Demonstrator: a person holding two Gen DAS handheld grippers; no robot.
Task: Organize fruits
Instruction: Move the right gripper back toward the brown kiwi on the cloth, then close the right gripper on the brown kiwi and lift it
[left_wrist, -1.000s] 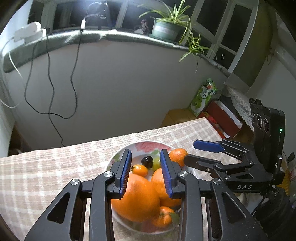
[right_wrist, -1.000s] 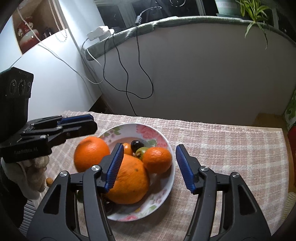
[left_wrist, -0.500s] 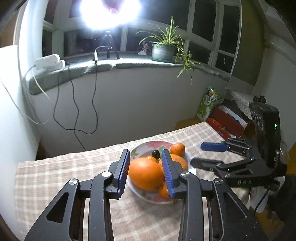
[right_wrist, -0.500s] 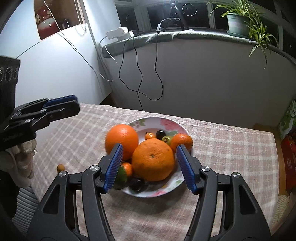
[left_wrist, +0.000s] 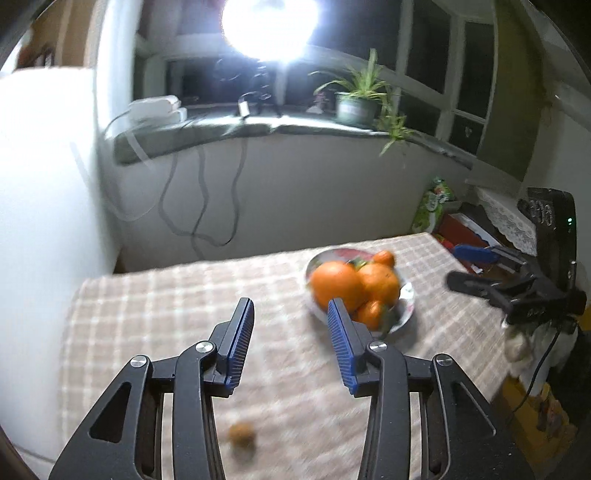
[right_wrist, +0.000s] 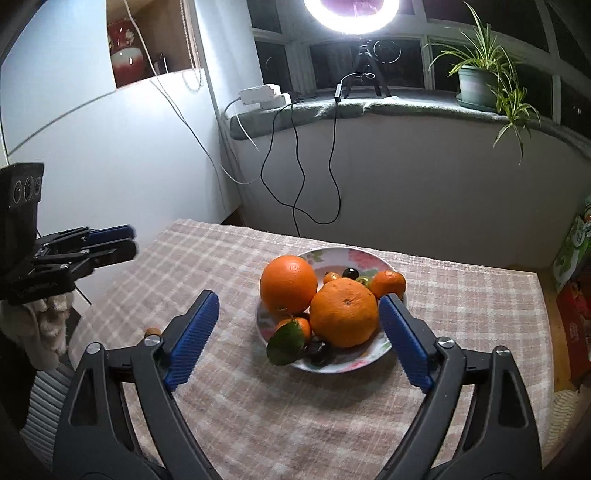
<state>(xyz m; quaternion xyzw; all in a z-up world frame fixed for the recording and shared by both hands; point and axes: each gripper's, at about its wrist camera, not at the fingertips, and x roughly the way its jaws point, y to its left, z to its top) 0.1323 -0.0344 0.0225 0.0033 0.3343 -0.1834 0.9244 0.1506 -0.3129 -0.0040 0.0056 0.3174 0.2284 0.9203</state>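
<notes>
While both tongs, left and right, are hanging spread and empty, the plate is holding glossy oranges; a blurred, perhaps brown fruit is lying on the table.

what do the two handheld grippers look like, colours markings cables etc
Both are matte black plastic with two long fingers. The left gripper and right gripper have blue ribbed pads and silver pivot screws. Each carries a black camera box with small round lenses; the right one's shows a green light, and a thin black cable hangs below it. A pale glove holds the left gripper.
</notes>
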